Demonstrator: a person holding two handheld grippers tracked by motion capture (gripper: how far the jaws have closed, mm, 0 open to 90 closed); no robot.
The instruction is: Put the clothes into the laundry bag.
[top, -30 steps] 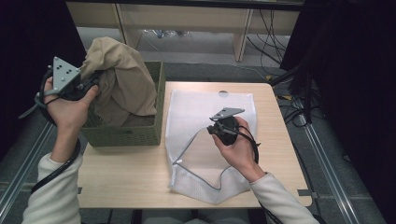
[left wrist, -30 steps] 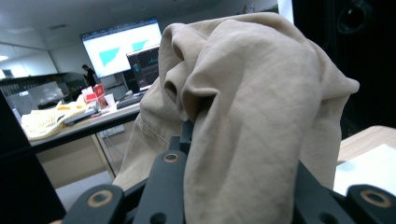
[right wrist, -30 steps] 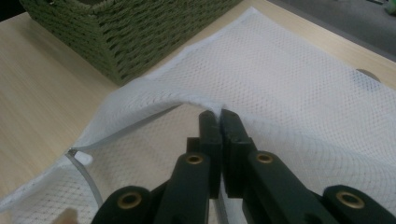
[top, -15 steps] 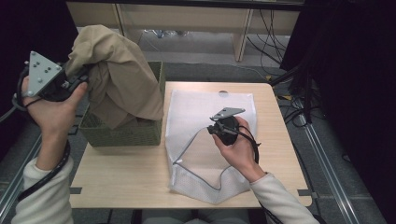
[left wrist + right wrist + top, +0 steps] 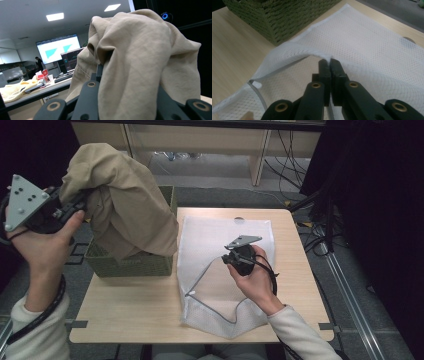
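Light wooden bench (image 5: 130, 312) with a round cable hole (image 5: 239, 220) near its far edge; grey floor around it, a metal rail (image 5: 350, 295) running along the floor on the right, black cables (image 5: 295, 155) trailing beyond the far side under a pale wooden shelf unit (image 5: 200, 140). Left gripper view looks across a room: lit ceiling panels (image 5: 55, 16), a large wall screen (image 5: 58, 47) showing teal shapes, a dark monitor (image 5: 71, 58) in front of it, a long desk (image 5: 32, 91) with a yellow cloth (image 5: 11, 91) and red items (image 5: 43, 74). A person (image 5: 38, 63) stands far off by the screen, too small for detail.
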